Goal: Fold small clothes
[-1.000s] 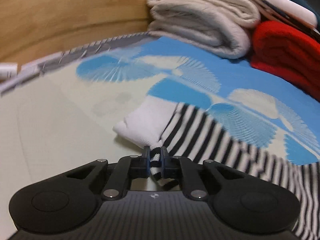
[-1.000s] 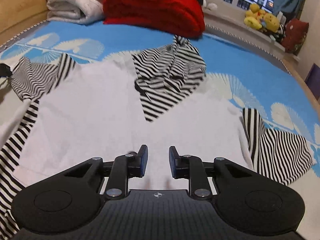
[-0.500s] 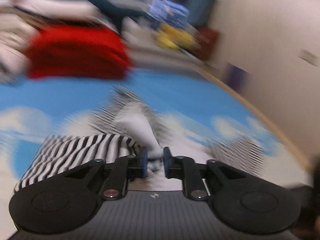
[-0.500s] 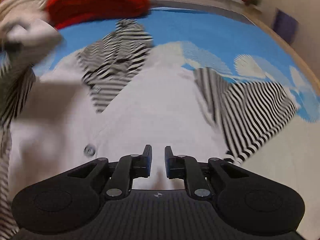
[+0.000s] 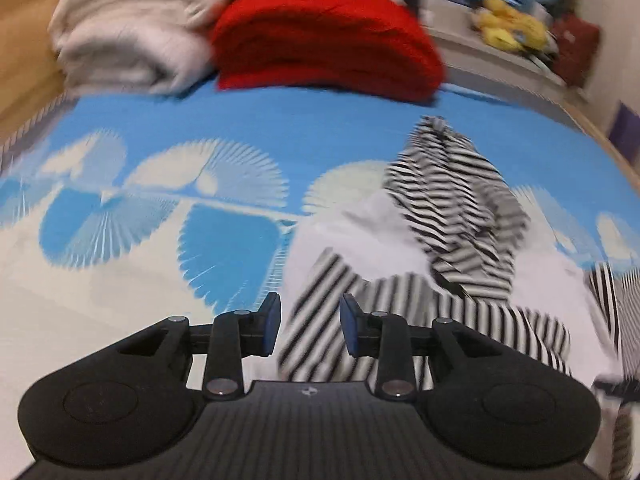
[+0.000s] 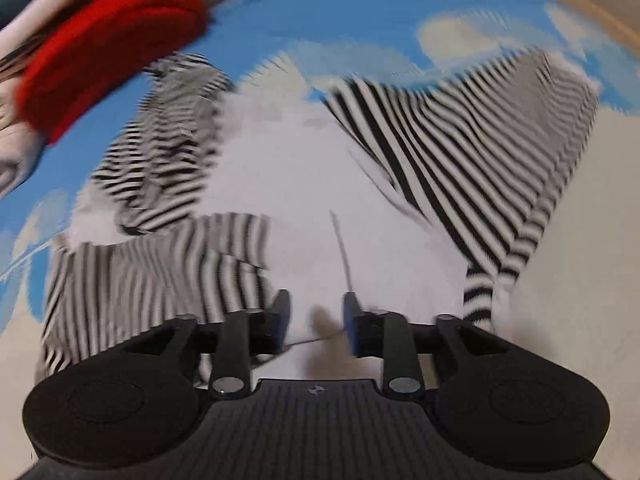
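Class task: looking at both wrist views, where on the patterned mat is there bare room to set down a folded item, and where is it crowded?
Bare mat lies left of the striped garment, in front of the white folded pile. A pale strip is free beyond the right sleeve. Crowded: the far edge, where the red pile and white pile sit side by side.
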`<state>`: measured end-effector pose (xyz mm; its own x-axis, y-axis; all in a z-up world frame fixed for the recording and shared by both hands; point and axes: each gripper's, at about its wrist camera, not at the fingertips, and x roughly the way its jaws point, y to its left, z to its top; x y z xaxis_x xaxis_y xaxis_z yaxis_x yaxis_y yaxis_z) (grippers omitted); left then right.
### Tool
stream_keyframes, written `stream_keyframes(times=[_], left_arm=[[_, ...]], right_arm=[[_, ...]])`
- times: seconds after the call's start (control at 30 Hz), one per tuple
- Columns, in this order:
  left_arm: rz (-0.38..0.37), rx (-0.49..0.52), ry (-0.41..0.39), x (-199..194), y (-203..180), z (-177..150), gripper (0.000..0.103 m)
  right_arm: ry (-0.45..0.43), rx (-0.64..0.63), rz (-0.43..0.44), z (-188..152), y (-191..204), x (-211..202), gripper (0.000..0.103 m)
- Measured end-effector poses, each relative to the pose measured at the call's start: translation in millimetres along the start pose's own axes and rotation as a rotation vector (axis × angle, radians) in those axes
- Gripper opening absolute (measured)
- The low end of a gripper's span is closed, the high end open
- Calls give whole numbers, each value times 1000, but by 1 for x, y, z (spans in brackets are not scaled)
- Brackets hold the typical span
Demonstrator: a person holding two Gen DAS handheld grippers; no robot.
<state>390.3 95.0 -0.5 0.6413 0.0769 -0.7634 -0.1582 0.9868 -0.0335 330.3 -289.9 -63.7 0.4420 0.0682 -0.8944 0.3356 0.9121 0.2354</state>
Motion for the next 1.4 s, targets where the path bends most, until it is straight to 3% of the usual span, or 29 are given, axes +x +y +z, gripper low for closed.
stream_keyframes(times=[0.13,0.2,0.23,0.4,0.5,0.63,0.7,0.8,0.87,0.93,1.03,1.1,1.2,1.27,1.33,1.4], left_arm=[[39,-24,39,19,20,-1,36],[12,-27,77,27,22,-1,36],[-3,-33,88,29,23,-2,36],[-18,-10,79,32,15,-3,36],[-44,9,107,38,6,-9,36],[-63,18,171,52,-2,-21,36],[-72,11,197,56,-4,-26,36],[-88,11,231,61,-6,-32,36],[-61,28,287,72,-7,-40,36],[-20,45,350,85,-7,-51,36],[-11,72,317,73,-14,-45,36],[-57,97,261,62,-24,-39,50],[-48,149,319,72,-36,-50,54],[-24,172,343,77,-42,-57,54],[-16,209,296,66,-52,-53,54],[-43,219,246,51,-59,-48,61]], right_arm=[[66,38,-22,0,-5,38,40],[15,-34,-41,1,6,39,23],[-19,-88,-57,1,14,37,4],[-204,-132,11,13,25,-11,2],[-288,-142,-57,17,17,-29,1],[-78,-46,-157,15,-12,15,3],[-115,-6,-162,13,-15,9,7],[-207,-98,-57,13,2,-6,12],[-97,-124,3,12,3,10,23],[61,-98,-25,7,-6,37,23],[16,-74,-19,11,-7,29,21],[-41,-110,-15,13,-2,24,24],[64,-105,-49,11,-10,40,25],[43,-104,-43,14,-14,33,25],[11,-118,-30,15,-13,23,25],[-23,-100,-23,19,-17,14,25]])
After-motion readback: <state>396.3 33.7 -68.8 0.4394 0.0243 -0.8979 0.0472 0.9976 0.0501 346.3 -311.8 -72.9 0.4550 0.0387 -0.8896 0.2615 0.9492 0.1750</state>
